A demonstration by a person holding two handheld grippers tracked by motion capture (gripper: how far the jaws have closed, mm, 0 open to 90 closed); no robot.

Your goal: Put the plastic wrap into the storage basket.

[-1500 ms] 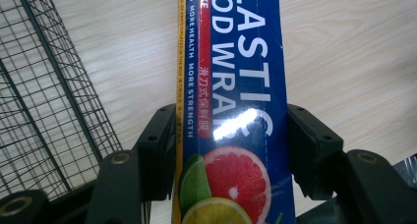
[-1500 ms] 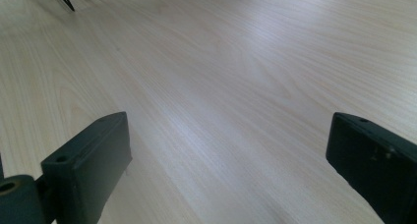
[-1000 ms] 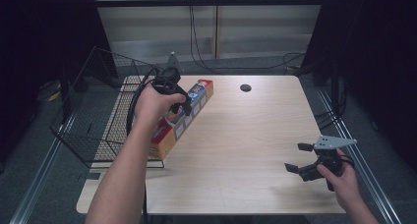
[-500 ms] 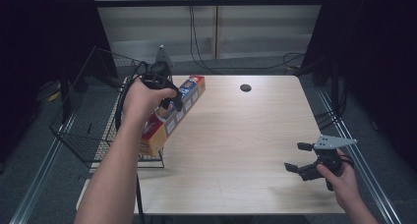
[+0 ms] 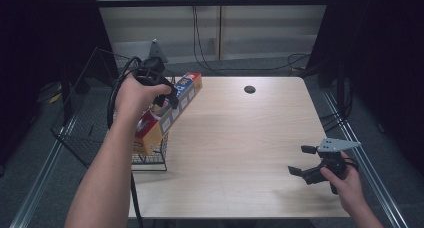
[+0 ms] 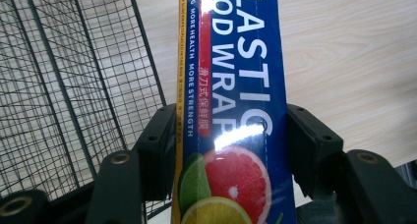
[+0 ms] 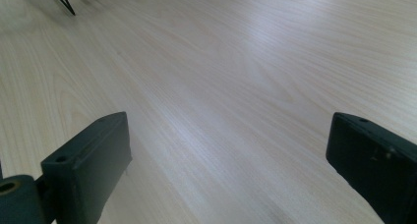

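A long box of plastic food wrap [image 5: 170,113], blue, red and yellow with citrus fruit printed on it, hangs in the air over the table's left edge. My left gripper [image 5: 167,99] is shut on it about midway, jaws pressing both long sides of the plastic wrap box [image 6: 236,111]. Its near end is over the black wire basket [image 5: 95,133] and its far end points to the table's back. My right gripper [image 5: 300,163] rests low at the front right of the table, open, with nothing between its fingers [image 7: 88,160].
The wire basket [image 6: 64,86] stands off the left side of the light wooden table [image 5: 235,153]. A small dark round hole [image 5: 249,89] marks the tabletop near its back edge. Cables run along the floor behind the table.
My left gripper has carried the plastic wrap box leftward and toward the basket, off the tabletop. The right gripper has stayed in place, open.
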